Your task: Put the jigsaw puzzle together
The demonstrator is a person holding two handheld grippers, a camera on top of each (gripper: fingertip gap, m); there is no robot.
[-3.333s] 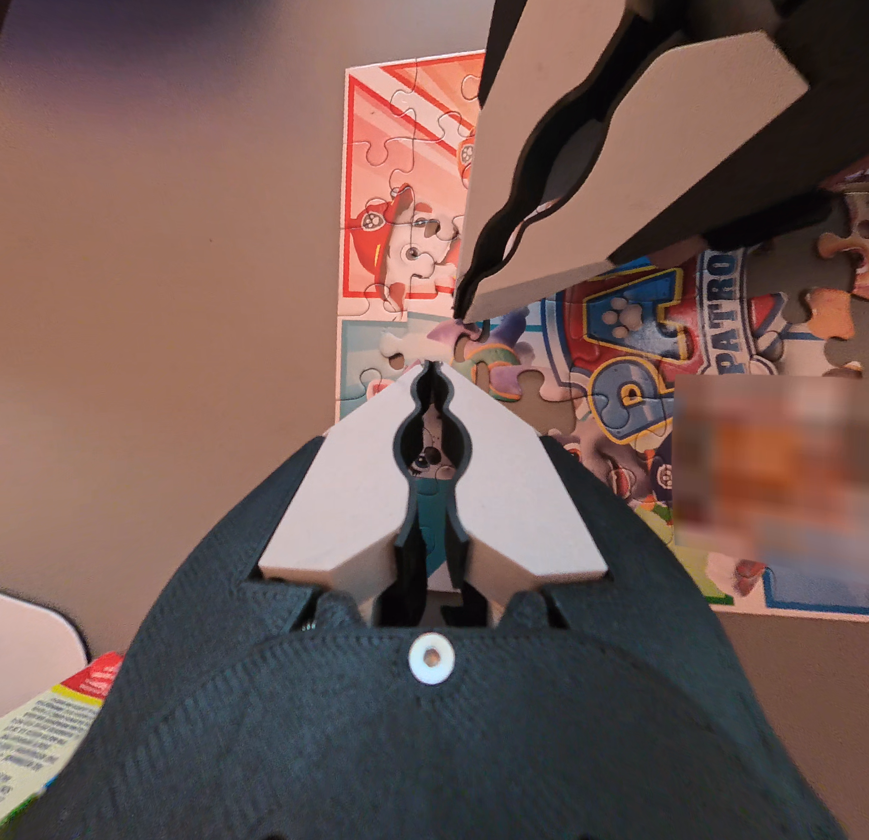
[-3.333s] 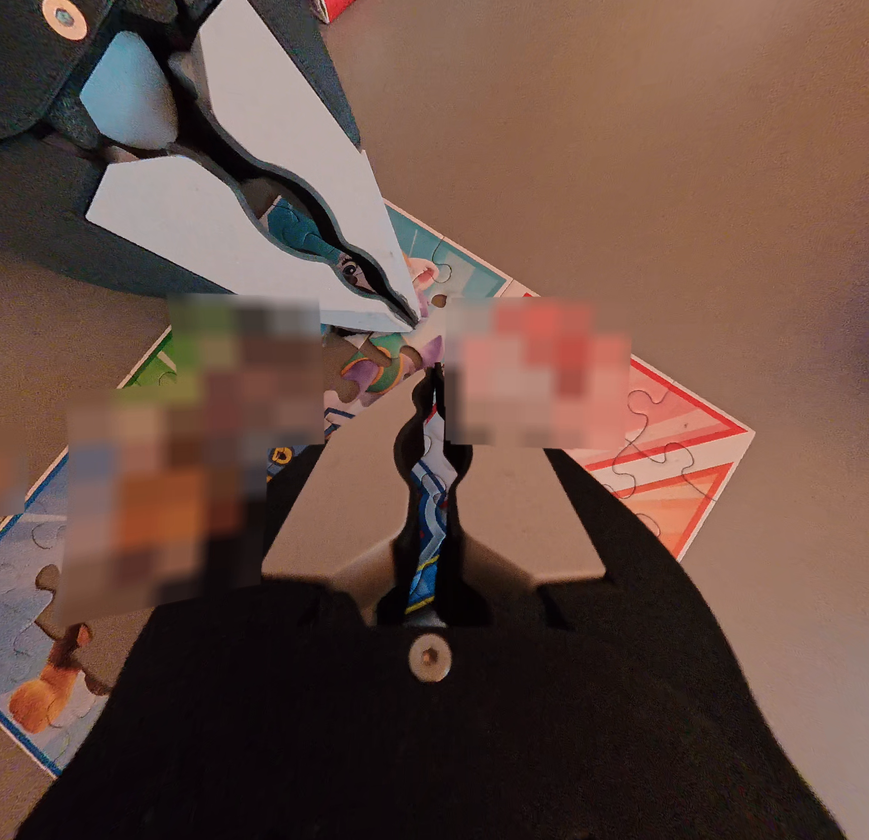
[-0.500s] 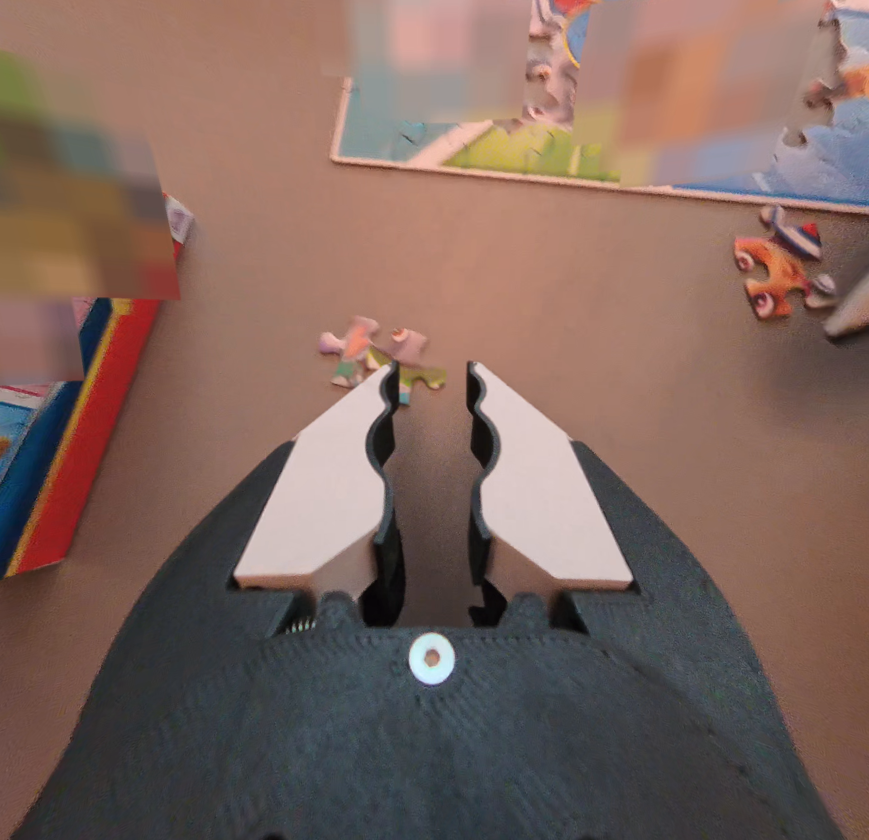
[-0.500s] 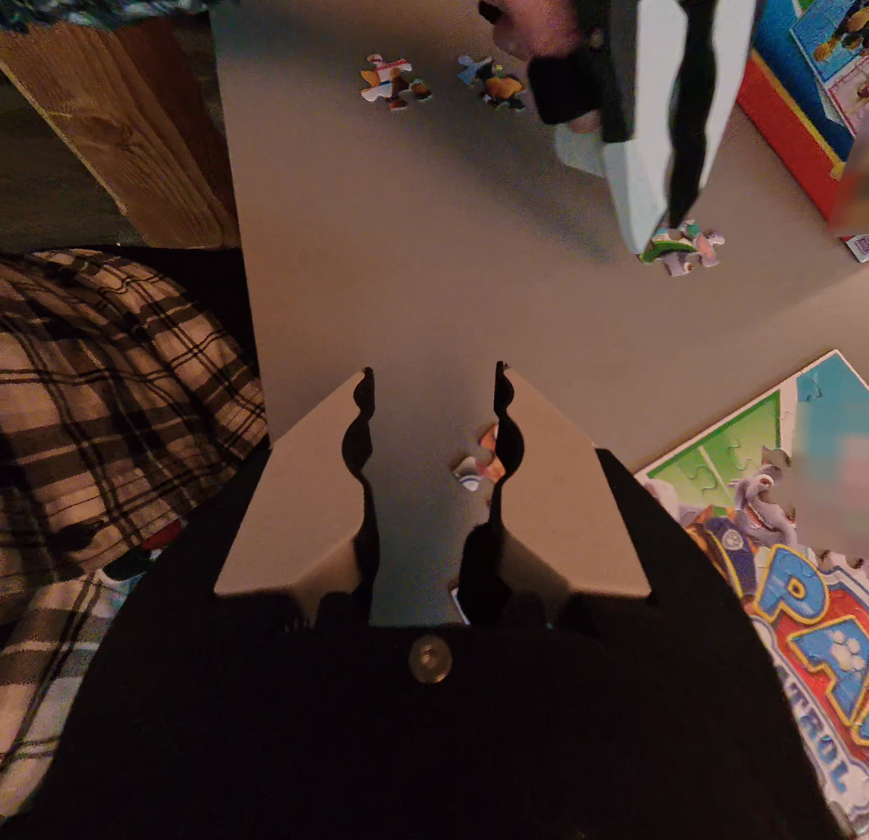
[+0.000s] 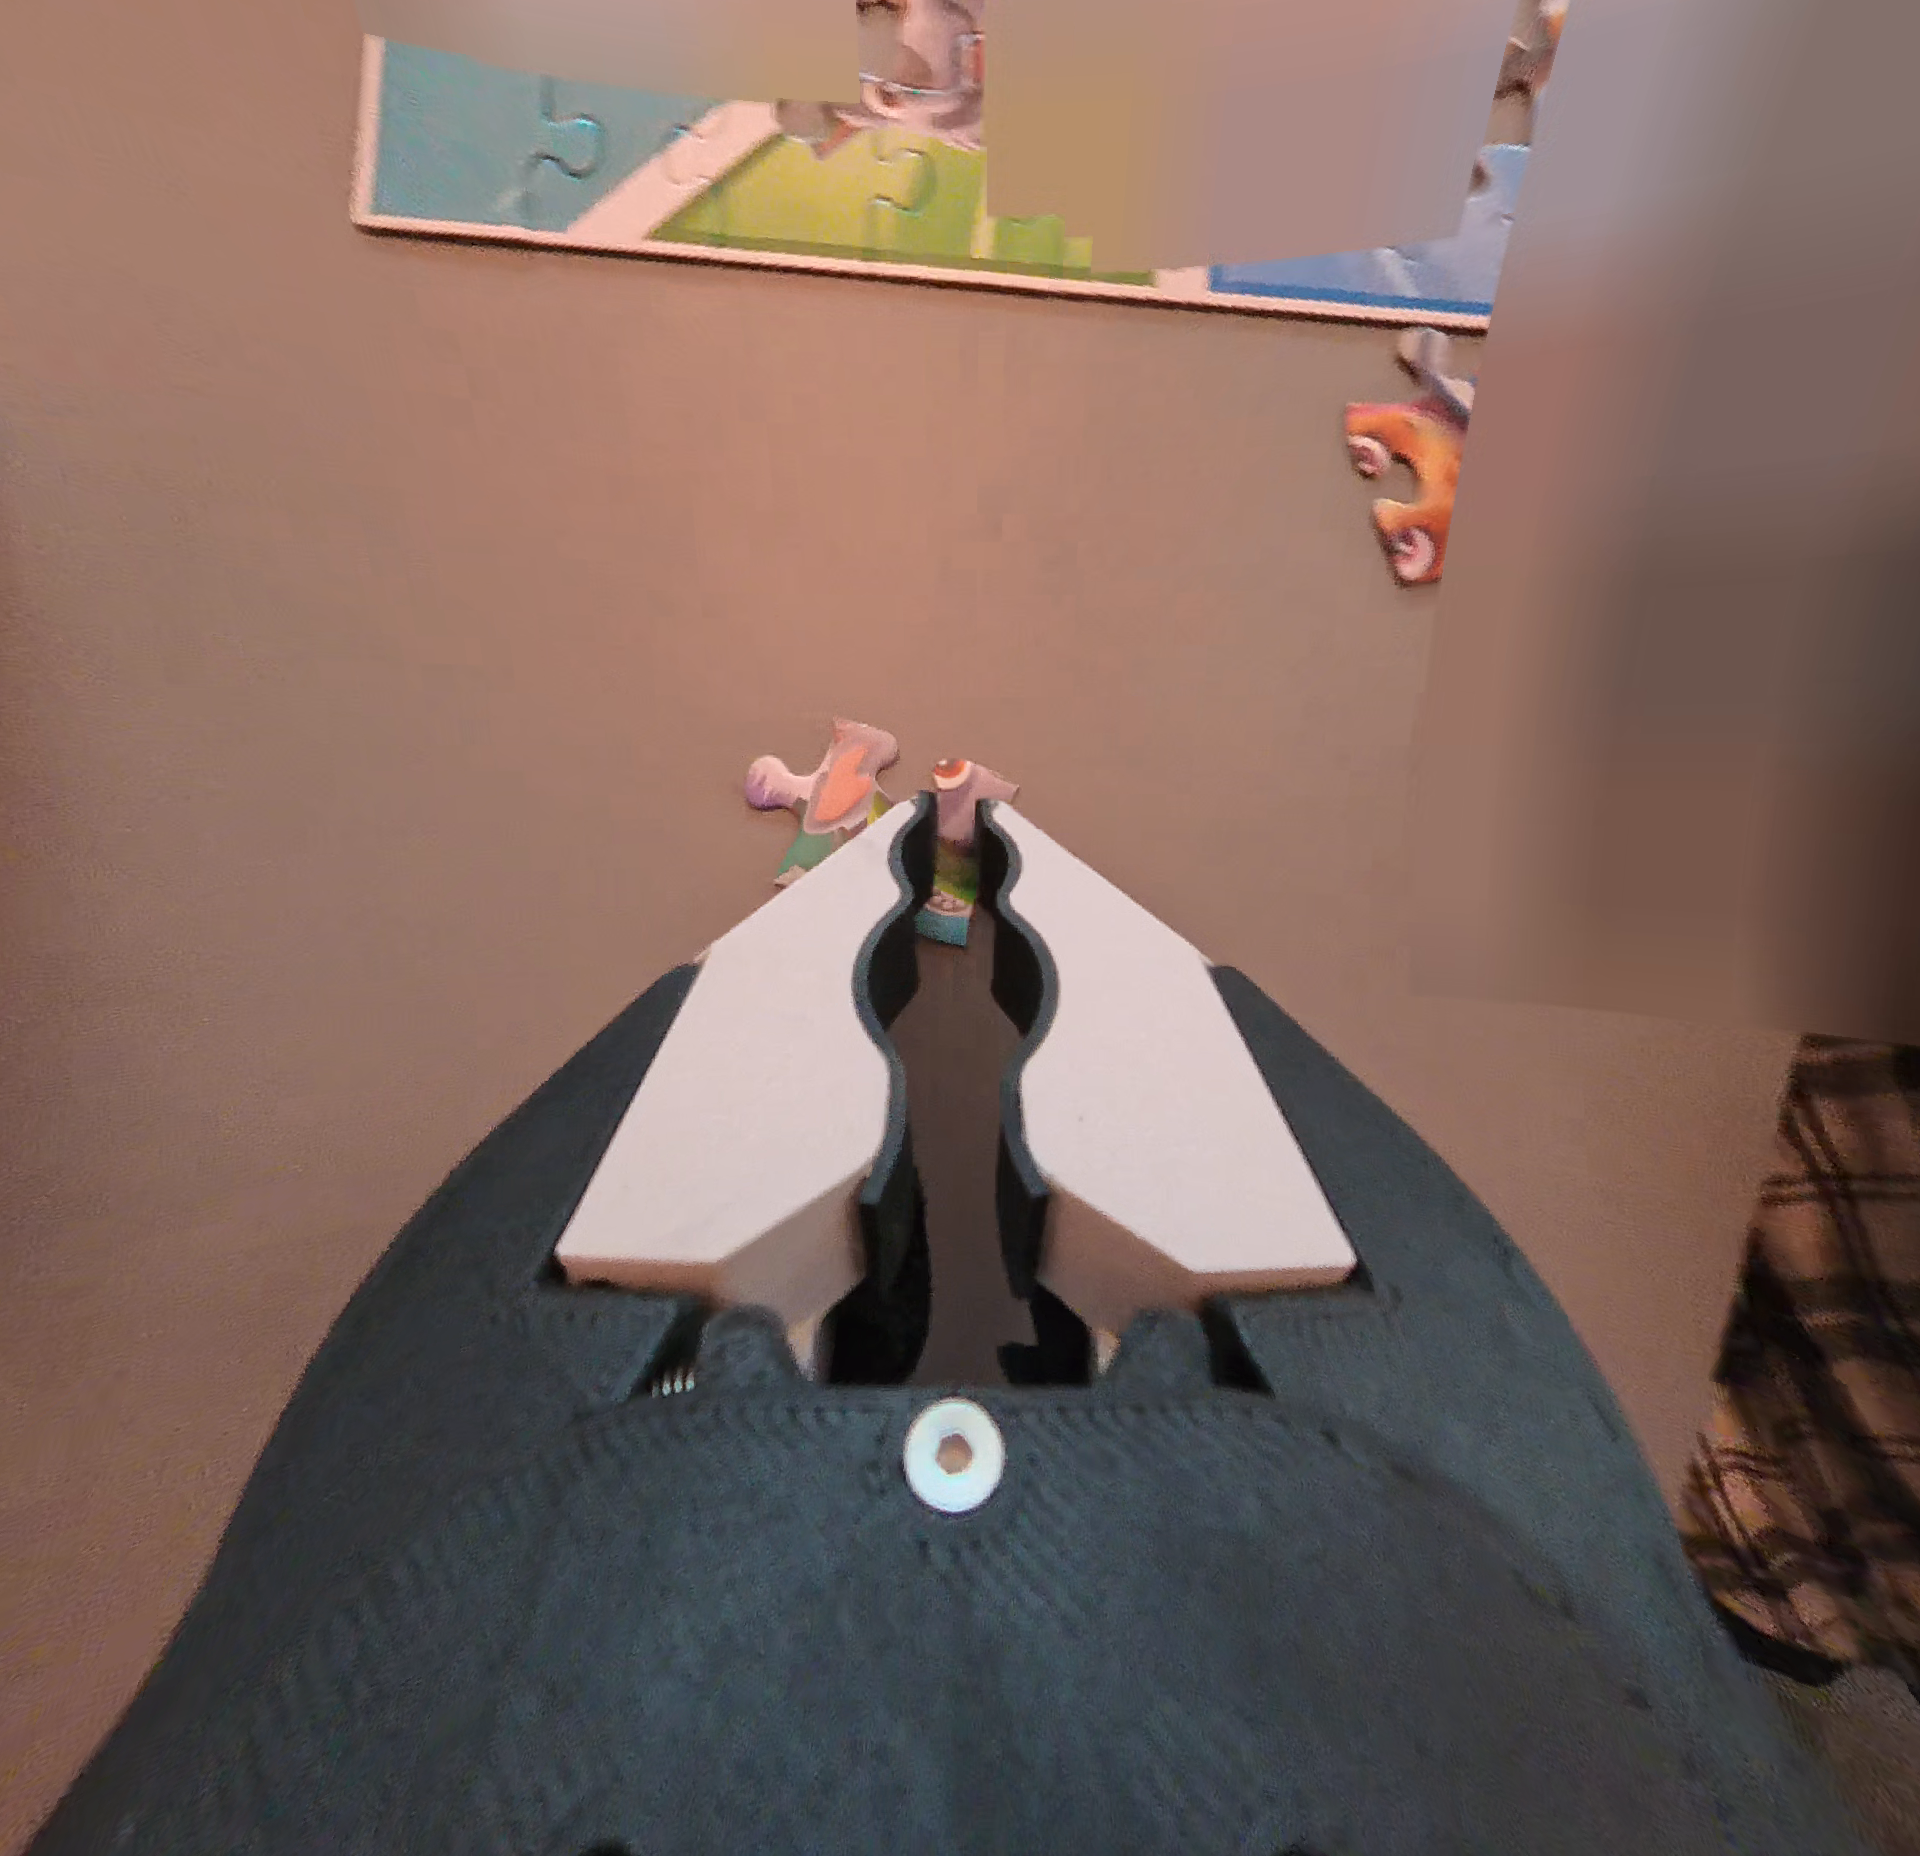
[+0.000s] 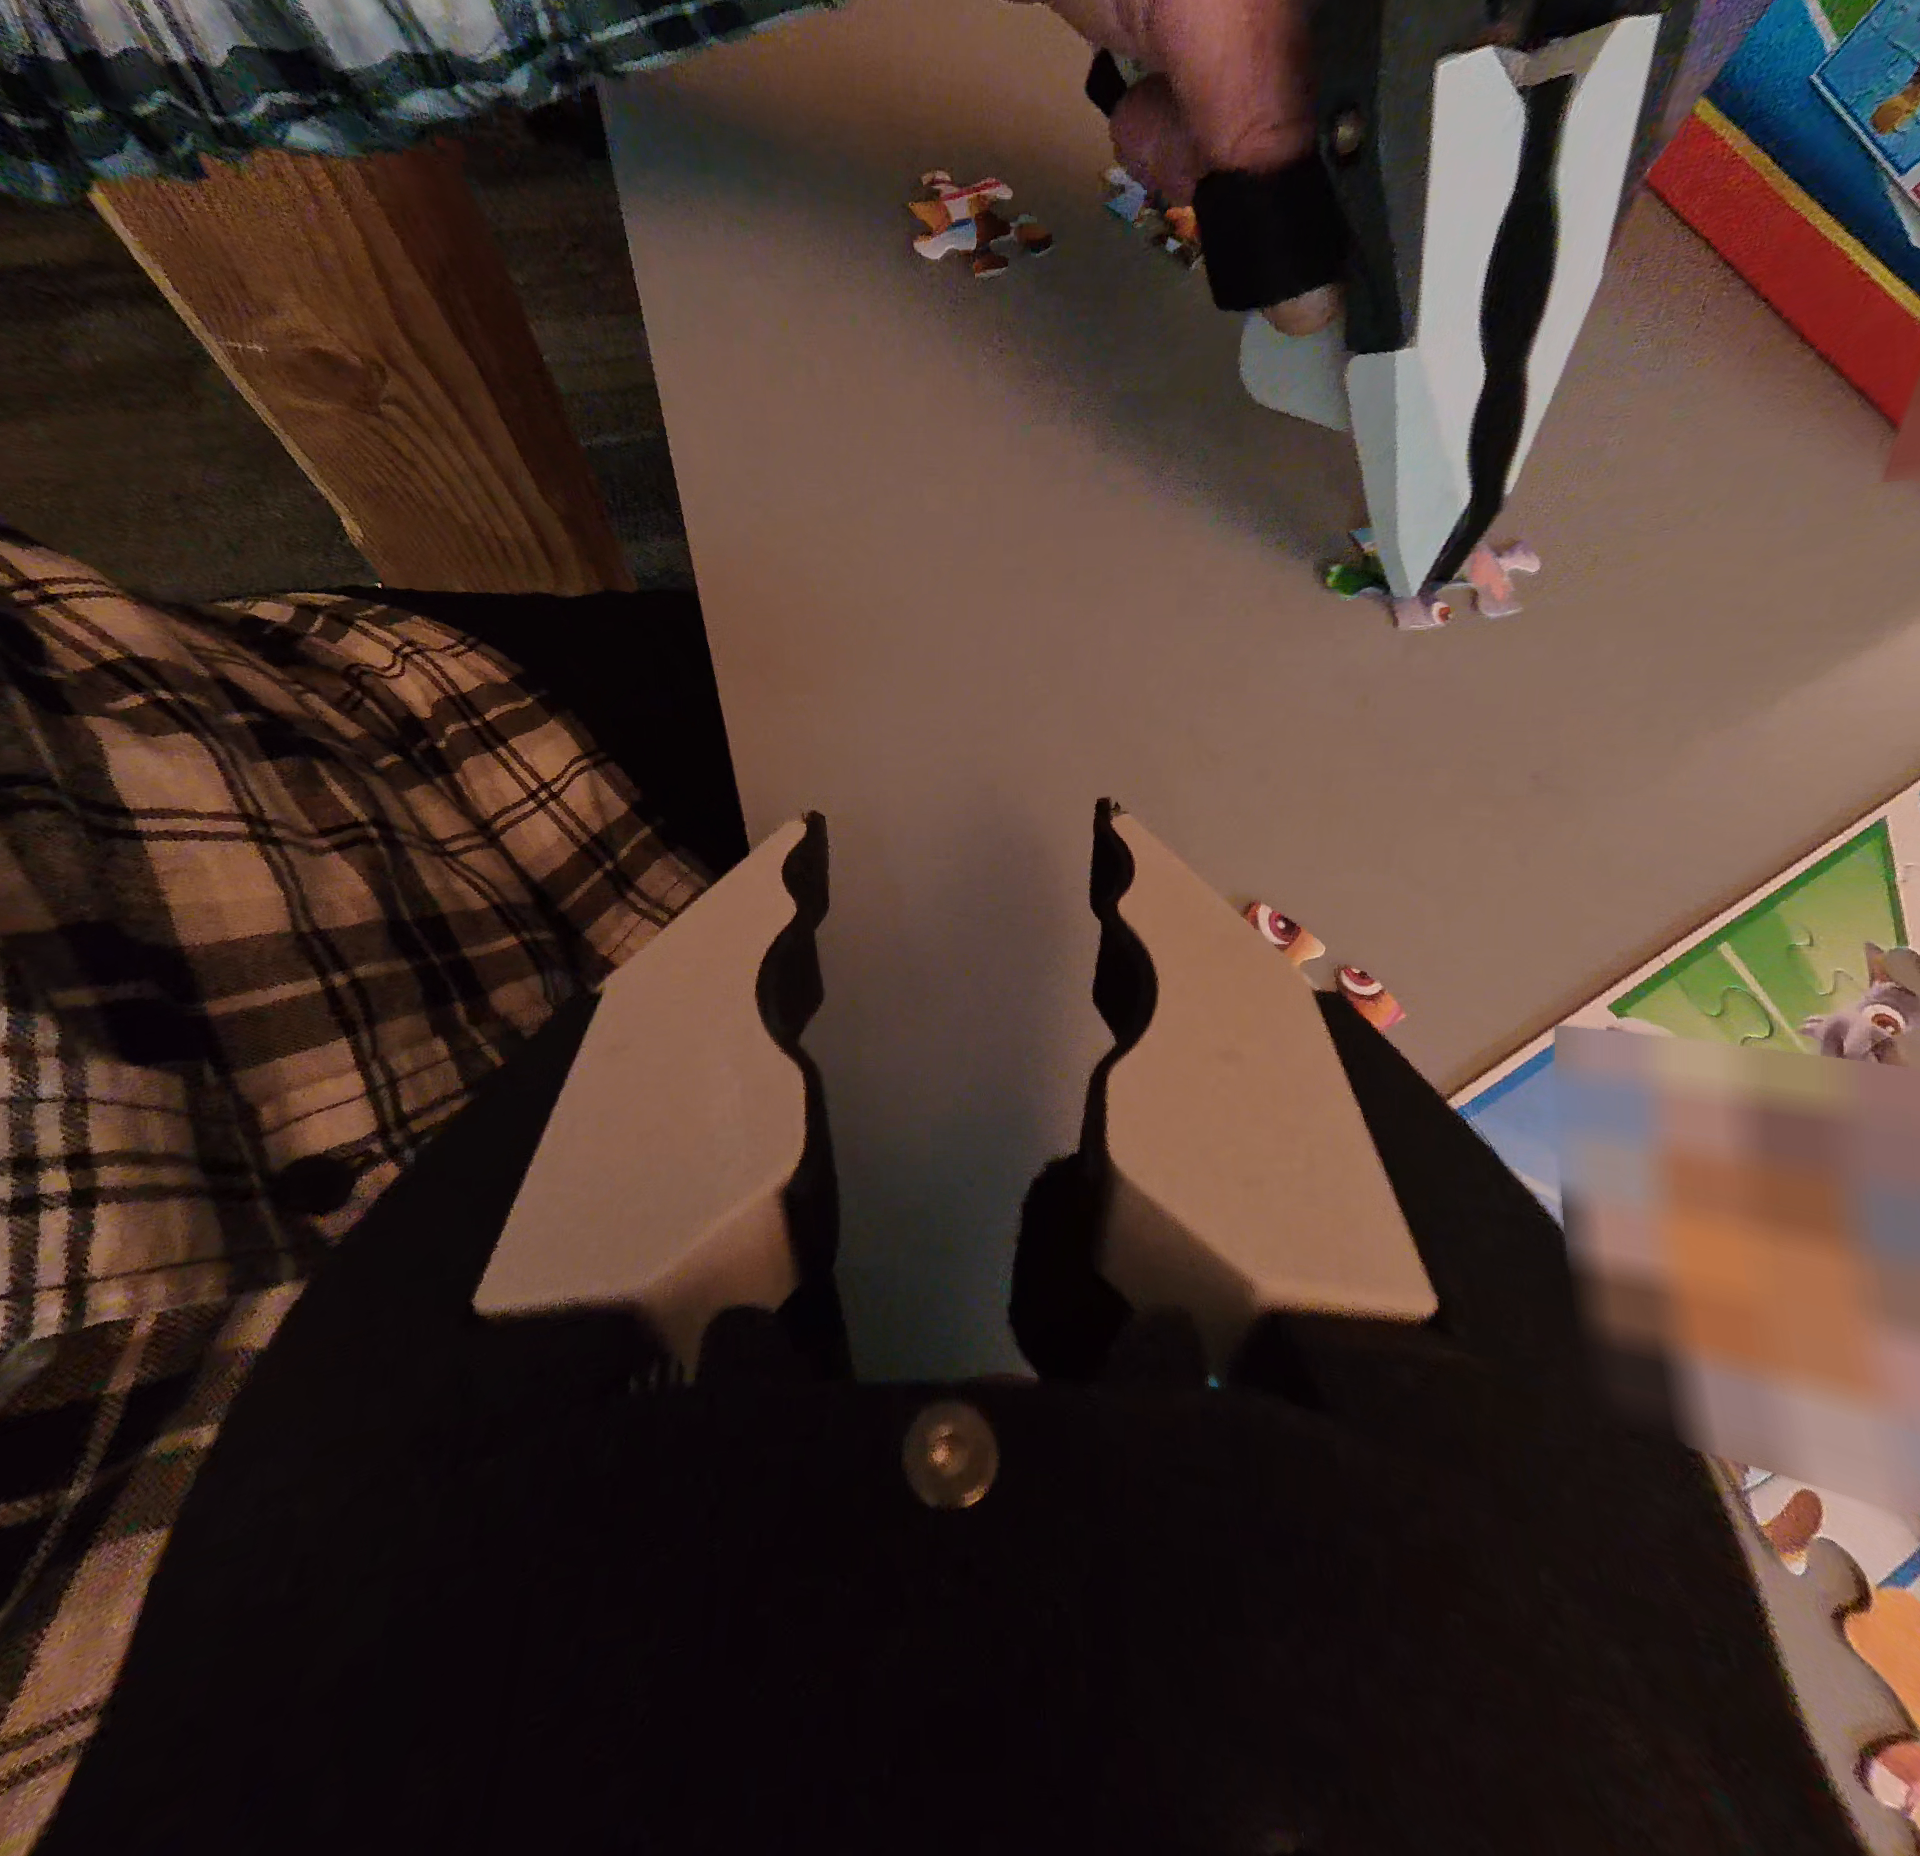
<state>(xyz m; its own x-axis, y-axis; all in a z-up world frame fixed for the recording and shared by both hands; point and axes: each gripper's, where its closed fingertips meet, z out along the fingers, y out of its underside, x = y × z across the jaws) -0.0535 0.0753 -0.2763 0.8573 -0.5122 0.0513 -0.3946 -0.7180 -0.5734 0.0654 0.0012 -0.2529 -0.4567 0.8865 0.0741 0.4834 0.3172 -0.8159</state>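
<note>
The partly assembled cartoon jigsaw puzzle [image 5: 644,185] lies on the tan table, far ahead in the left wrist view and at the right edge of the right wrist view [image 6: 1766,975]. My left gripper [image 5: 954,819] has its tips down on the table, closed on a loose purple-and-green puzzle piece [image 5: 831,798]. The right wrist view shows this from the side, the left gripper [image 6: 1439,570] on the piece [image 6: 1496,580]. My right gripper [image 6: 961,819] is open and empty above the table. An orange loose piece [image 6: 1320,965] lies just beside its right finger.
More loose pieces [image 6: 977,222] lie far across the table. The orange piece also shows in the left wrist view [image 5: 1403,476]. A red and blue puzzle box [image 6: 1787,237] stands at the top right. A wooden post [image 6: 364,352] and plaid cloth [image 6: 260,871] lie beyond the table's left edge.
Both grippers have left the assembled puzzle. In the last half second my left gripper moved forward onto the loose piece and closed on it. My right gripper stayed open.
</note>
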